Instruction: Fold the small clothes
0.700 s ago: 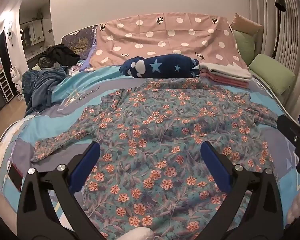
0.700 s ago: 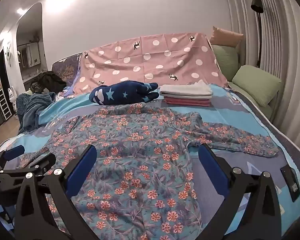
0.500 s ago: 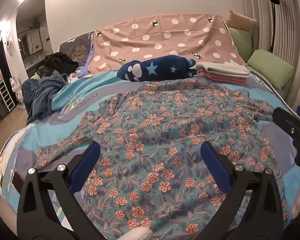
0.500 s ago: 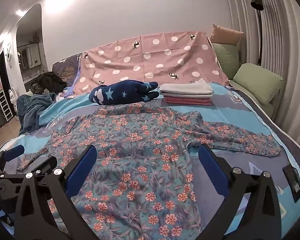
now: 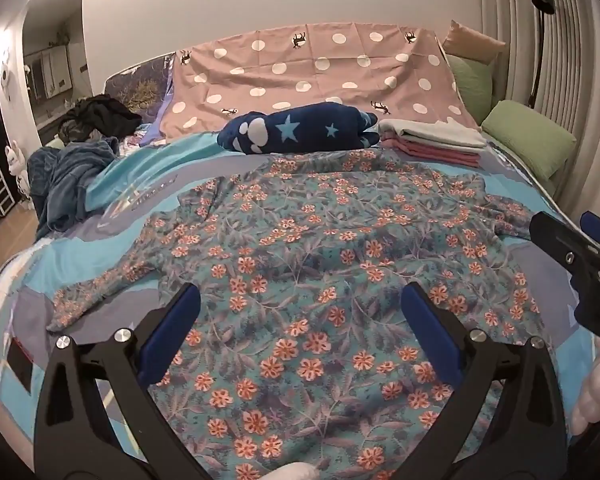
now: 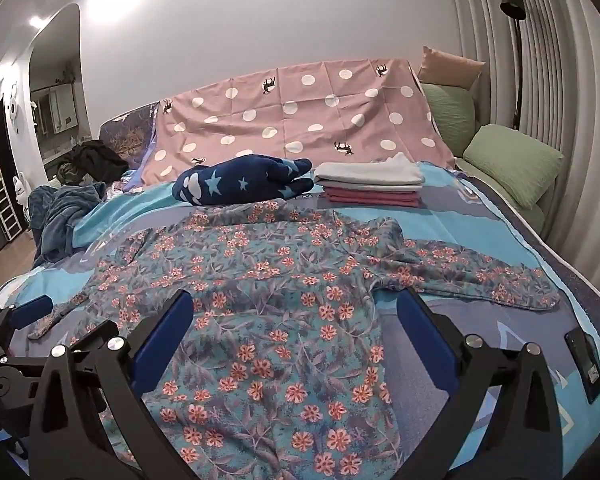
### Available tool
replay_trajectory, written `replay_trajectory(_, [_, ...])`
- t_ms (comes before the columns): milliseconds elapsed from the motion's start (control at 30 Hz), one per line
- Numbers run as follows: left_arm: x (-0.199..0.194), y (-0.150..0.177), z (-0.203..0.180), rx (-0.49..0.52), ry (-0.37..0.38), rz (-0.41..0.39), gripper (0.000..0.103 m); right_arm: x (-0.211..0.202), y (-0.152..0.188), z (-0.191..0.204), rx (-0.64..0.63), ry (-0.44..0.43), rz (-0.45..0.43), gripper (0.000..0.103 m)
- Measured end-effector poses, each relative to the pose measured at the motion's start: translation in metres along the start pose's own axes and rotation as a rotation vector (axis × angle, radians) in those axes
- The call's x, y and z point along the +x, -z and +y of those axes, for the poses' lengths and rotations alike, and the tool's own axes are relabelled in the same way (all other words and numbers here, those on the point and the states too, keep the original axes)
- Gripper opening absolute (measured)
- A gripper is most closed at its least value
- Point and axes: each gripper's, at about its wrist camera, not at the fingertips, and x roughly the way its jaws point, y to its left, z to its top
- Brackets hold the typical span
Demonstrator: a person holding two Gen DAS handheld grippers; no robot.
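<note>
A teal long-sleeved top with orange flowers lies spread flat on the bed, sleeves out to both sides; it also shows in the right wrist view. My left gripper is open and empty, hovering above the garment's lower part. My right gripper is open and empty above the garment's lower right side. The right gripper shows at the right edge of the left wrist view; the left gripper shows at the left edge of the right wrist view.
A blue star-print plush and a stack of folded clothes lie behind the garment. A pink dotted cloth covers the headboard. Green pillows sit right. A dark blue blanket heap lies left. A black phone lies right.
Both grippers have drifted slightly back and up from the garment, so more of the bed shows. The garment has not moved.
</note>
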Motion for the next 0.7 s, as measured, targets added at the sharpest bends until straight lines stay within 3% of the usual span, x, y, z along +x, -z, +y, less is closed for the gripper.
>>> replay_trajectory(267, [0.014, 0.008, -0.004, 0.005, -0.017, 0.025, 0.101, 0.001, 0.004, 0.006, -0.018, 0.011, 0.005, 0.102])
replay_trajectory(600, [0.001, 0.006, 0.017, -0.020, -0.025, 0.007, 0.101, -0.002, 0.010, -0.002, -0.007, 0.018, -0.040, 0.102])
replay_trajectory(633, [0.001, 0.007, 0.017, -0.023, -0.027, 0.004, 0.101, -0.013, 0.012, 0.026, -0.018, 0.028, -0.042, 0.102])
replay_trajectory(700, [-0.002, 0.008, 0.020, -0.025, -0.028, -0.003, 0.101, -0.013, 0.012, 0.037, -0.028, 0.032, -0.041, 0.102])
